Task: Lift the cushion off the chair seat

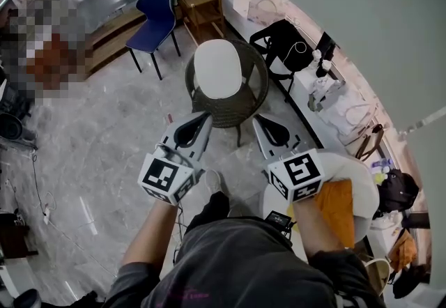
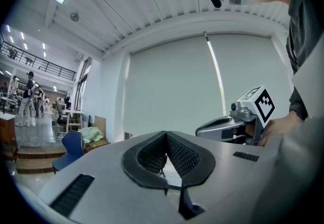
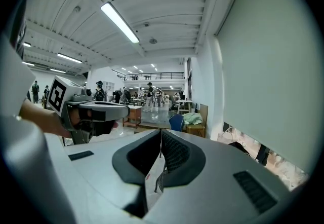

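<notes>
Cushion [image 1: 218,68] is lying untouched on the wicker chair [image 1: 230,110] seat, so nothing is done yet. The left gripper [image 1: 204,118] and right gripper [image 1: 257,120] are hovering short of it, jaws closed and empty, leaving the reach, grip and lift.

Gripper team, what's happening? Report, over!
Left gripper shut, empty. Right gripper shut, empty. White cushion on wicker chair, untouched. Nothing blocking, over.
</notes>
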The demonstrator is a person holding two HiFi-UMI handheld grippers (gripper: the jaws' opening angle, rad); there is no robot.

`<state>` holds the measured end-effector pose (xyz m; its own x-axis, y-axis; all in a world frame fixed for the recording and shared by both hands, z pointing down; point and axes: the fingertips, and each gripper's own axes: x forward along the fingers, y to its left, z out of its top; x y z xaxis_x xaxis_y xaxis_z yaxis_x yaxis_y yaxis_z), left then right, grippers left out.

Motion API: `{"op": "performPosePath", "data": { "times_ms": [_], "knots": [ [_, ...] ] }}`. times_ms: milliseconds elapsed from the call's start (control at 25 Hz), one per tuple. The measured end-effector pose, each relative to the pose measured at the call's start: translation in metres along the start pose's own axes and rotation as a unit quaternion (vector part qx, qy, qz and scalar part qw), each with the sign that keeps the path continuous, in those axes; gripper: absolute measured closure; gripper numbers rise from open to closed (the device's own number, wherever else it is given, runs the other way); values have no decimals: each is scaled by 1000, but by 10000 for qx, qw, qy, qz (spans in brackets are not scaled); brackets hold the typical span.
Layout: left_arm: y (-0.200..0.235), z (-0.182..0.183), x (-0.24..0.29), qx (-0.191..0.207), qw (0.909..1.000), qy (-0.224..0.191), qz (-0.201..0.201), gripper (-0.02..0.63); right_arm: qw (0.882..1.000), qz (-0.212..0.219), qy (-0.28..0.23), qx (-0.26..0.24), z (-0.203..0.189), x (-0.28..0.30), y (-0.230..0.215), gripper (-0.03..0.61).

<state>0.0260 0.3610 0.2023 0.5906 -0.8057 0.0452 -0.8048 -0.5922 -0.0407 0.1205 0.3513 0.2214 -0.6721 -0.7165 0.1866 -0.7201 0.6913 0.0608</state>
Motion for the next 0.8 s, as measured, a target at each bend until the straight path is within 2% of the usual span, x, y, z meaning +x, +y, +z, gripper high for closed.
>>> {"op": "performPosePath", "data": {
  "times_ms": [800],
  "knots": [
    [130,-24,79,-193,9995,217,-102,604,9992,-197,300,150,-2,131,-54,565]
  ]
}}
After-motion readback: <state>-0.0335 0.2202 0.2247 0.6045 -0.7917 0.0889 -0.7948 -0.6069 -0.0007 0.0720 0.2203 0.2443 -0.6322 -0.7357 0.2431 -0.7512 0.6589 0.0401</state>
